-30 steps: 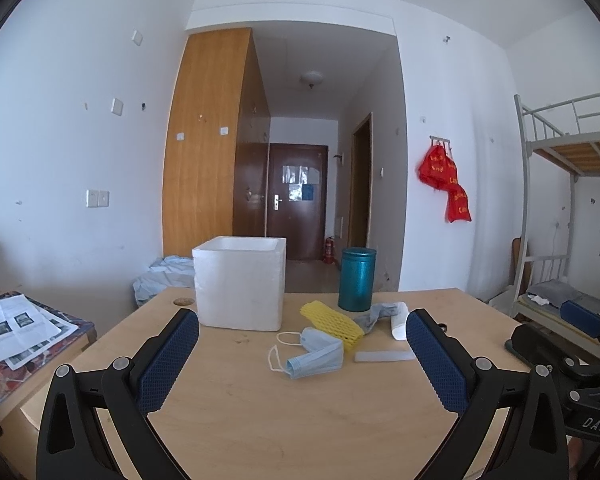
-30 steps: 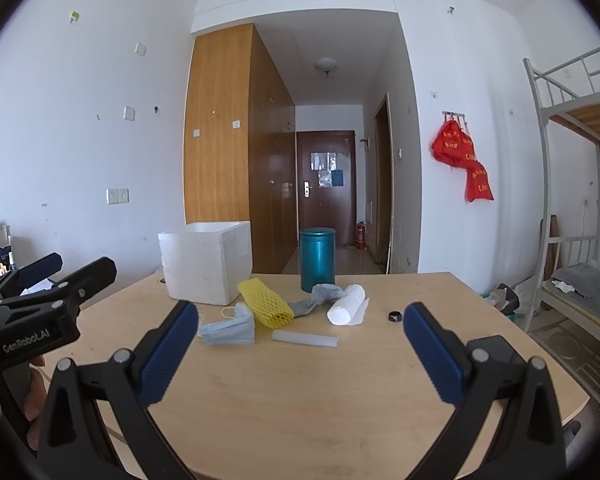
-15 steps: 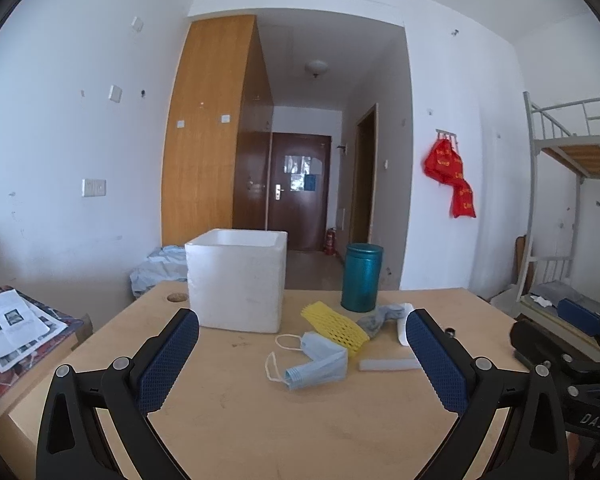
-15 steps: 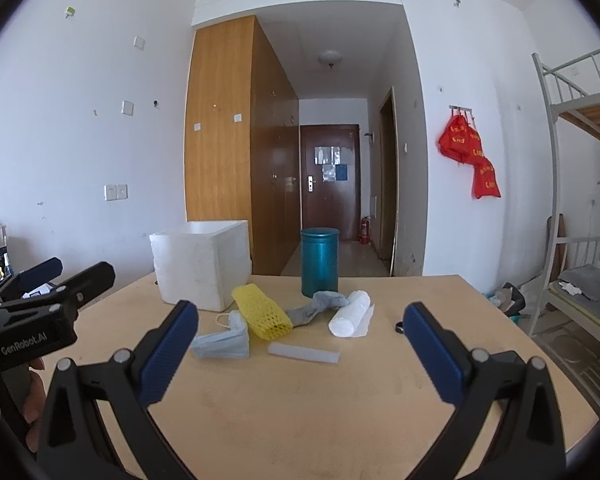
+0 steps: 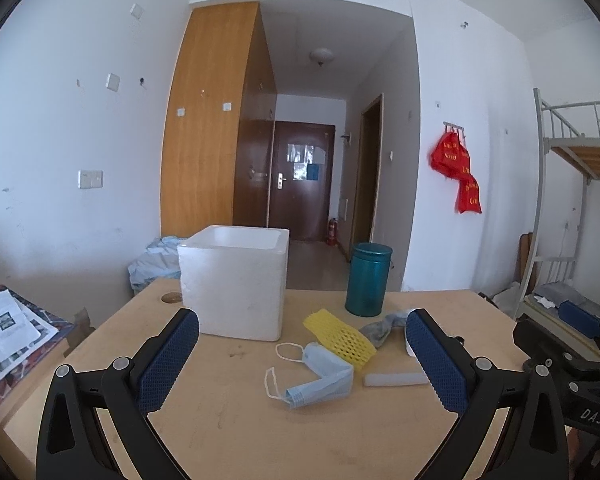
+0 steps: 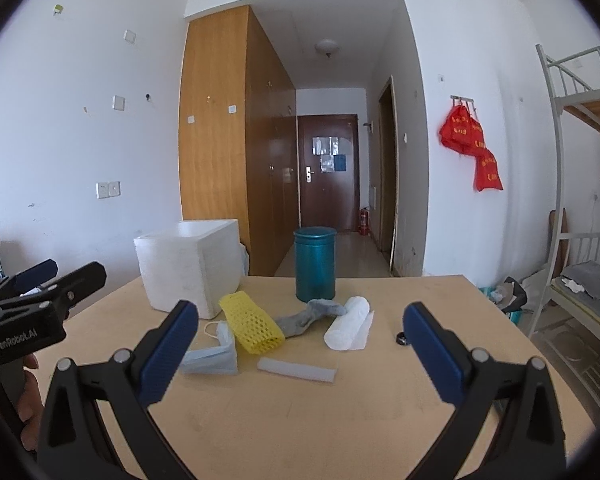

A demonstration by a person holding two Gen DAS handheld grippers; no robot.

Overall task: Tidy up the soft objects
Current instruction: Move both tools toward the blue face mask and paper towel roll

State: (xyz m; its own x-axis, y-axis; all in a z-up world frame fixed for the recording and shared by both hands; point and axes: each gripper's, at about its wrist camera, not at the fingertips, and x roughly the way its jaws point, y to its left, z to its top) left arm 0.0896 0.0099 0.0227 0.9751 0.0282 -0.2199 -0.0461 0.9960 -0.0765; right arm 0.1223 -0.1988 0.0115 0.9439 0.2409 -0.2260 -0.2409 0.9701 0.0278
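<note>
On the wooden table [image 5: 260,432] lie a blue face mask [image 5: 320,376] [image 6: 214,354], a yellow foam net sleeve [image 5: 342,338] [image 6: 252,322], a grey sock [image 5: 380,326] [image 6: 310,314], a white cloth roll [image 6: 348,322] and a white foam strip [image 5: 396,379] [image 6: 296,369]. A white foam box [image 5: 236,282] [image 6: 190,266] stands open-topped behind them. My left gripper [image 5: 302,356] is open and empty, short of the mask. My right gripper [image 6: 300,354] is open and empty, short of the strip.
A teal canister [image 5: 368,278] [image 6: 315,264] stands behind the pile. A small black ring [image 6: 401,338] lies on the table at right. Papers [image 5: 4,332] lie on a side table at left. A bunk bed [image 6: 580,200] stands at right.
Both grippers have moved forward toward the pile; the objects look larger and nearer. Both grippers stay open. Nothing on the table has moved.
</note>
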